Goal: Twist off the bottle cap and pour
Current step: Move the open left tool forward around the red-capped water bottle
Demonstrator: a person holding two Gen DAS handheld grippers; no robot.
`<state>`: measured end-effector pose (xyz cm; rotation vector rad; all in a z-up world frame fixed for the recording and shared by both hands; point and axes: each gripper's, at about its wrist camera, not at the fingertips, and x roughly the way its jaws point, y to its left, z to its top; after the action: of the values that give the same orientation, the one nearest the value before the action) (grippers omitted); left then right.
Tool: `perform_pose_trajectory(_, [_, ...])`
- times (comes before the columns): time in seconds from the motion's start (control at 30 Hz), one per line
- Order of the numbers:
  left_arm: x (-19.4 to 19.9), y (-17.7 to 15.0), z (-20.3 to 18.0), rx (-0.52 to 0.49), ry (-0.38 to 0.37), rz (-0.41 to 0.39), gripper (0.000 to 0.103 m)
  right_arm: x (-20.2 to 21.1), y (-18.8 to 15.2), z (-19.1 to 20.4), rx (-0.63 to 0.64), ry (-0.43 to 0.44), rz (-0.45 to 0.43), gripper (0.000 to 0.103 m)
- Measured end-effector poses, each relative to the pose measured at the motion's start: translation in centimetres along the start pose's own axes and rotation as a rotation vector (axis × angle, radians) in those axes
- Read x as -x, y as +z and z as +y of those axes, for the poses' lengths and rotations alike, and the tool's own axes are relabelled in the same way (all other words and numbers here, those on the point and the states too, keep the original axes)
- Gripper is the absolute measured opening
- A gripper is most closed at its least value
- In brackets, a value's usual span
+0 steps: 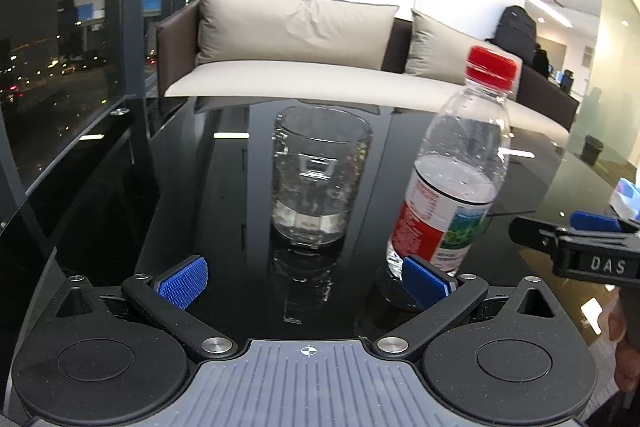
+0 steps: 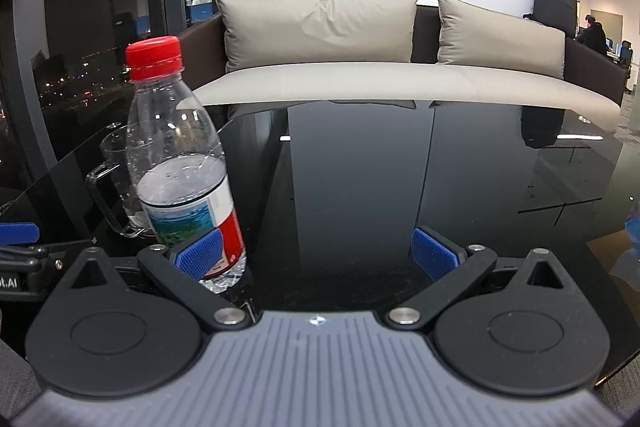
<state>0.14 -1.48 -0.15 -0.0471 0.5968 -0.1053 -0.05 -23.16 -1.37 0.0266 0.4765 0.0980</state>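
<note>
Red cap (image 1: 492, 65) on top of bottle (image 1: 452, 183), bottle standing on black table (image 1: 192, 195). Left of bottle, glass mug (image 1: 318, 179) with a little water. Left gripper (image 1: 306, 281) near bottle, jaws wide, holding nothing.

From right wrist: right gripper (image 2: 318, 255) beside bottle (image 2: 180, 171), jaws wide, holding nothing. Mug (image 2: 116, 183) behind bottle.

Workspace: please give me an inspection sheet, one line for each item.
Surface: glossy black table, reflective.
Job's things: bottle upright, red cap on, partly filled; glass mug upright, a little water inside.
Clutter: blue-white object at table edge, unclear.
Grippers: left hand-held gripper open, empty; right hand-held gripper open, empty.
Cables: nothing seen.
Surroundings: sofa with cushions, dark windows, office behind.
</note>
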Motion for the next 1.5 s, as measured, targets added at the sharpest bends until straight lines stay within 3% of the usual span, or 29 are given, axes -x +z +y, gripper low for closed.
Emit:
perform_pose_trajectory(0.4, [-1.1,-0.1,-2.0,0.026,-0.094,-0.002,0.102,-0.7,0.7,-2.9,-0.051,0.025,0.028,0.103])
perform_pose_trajectory(1.07, [-3.9,0.2,-5.9,-0.035,-0.151,-0.014,0.101,-1.8,1.3,-5.8,-0.141,0.055,0.058,0.103])
perform_pose_trajectory(1.5, [-5.5,0.7,-7.1,-0.071,-0.167,-0.008,0.083,-2.0,1.7,-6.6,-0.199,0.067,0.067,0.103])
